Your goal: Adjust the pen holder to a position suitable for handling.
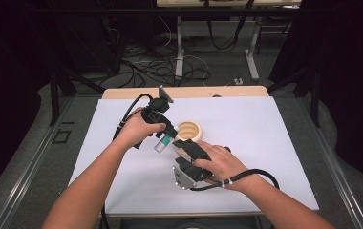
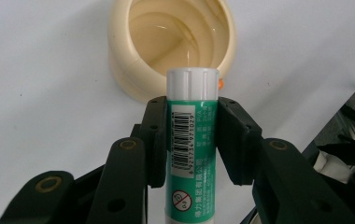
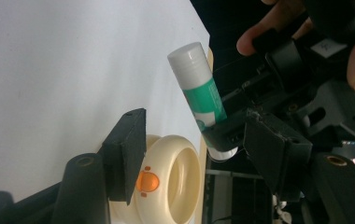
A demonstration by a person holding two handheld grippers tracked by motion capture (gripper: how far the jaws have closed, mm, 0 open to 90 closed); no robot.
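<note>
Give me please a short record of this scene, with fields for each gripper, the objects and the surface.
left gripper: shut on the glue stick, white cap end forward
right gripper: jaws around the cream cup; contact unclear
cream cup: open top, orange mark on its wall
surface: white board on the table

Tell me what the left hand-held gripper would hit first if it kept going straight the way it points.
Probably the cream holder: it lies right ahead of the glue stick clamped in the left hand-held gripper, though depth is unclear.
</note>
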